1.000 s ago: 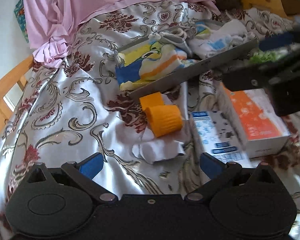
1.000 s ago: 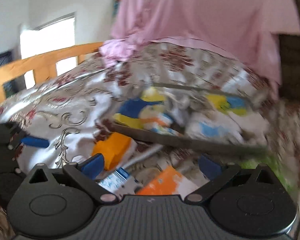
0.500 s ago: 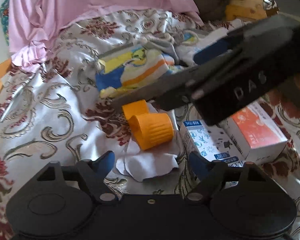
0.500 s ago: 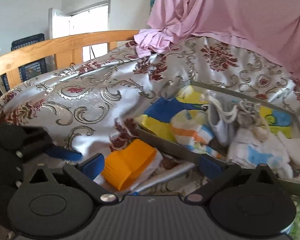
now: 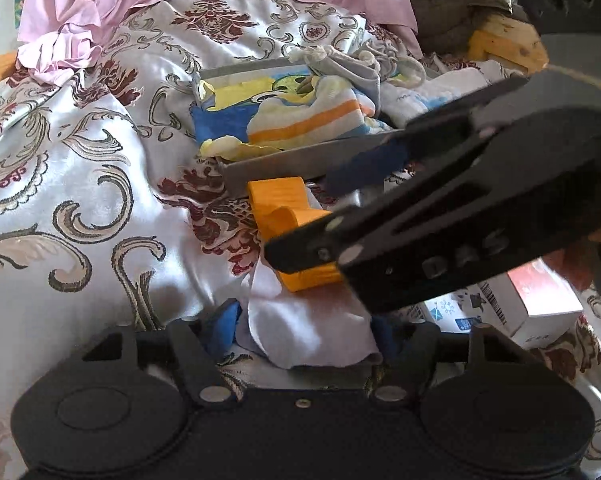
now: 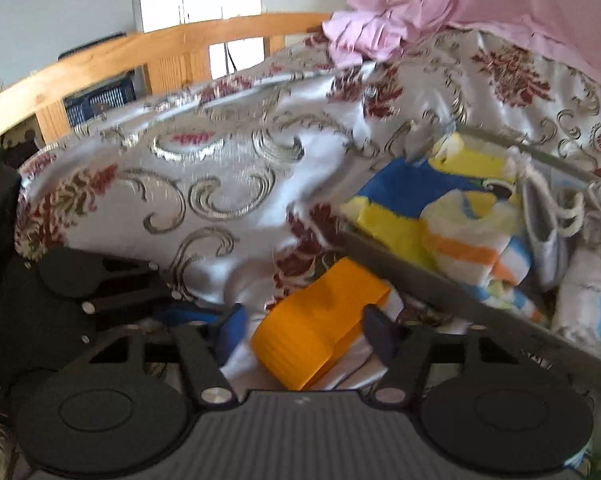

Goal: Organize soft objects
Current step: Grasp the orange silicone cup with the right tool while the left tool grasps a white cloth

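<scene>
Where the glossy damask bedspread [image 5: 80, 200] dips, a grey tray [image 5: 300, 158] holds folded terry towels. Just beside its near wall lies a ribbed orange plastic piece [image 6: 320, 328] on crumpled white cloth [image 5: 312, 328]. Left gripper [image 5: 304, 328] closing around the cloth; right gripper [image 6: 304, 328] closing around the piece; contact unclear. Only the left view shows cartons [image 5: 532, 304].

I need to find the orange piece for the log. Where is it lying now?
In both wrist views the orange piece lies on a white cloth on the patterned bedspread, just in front of the grey tray, between the closing jaws of the right gripper.
</scene>
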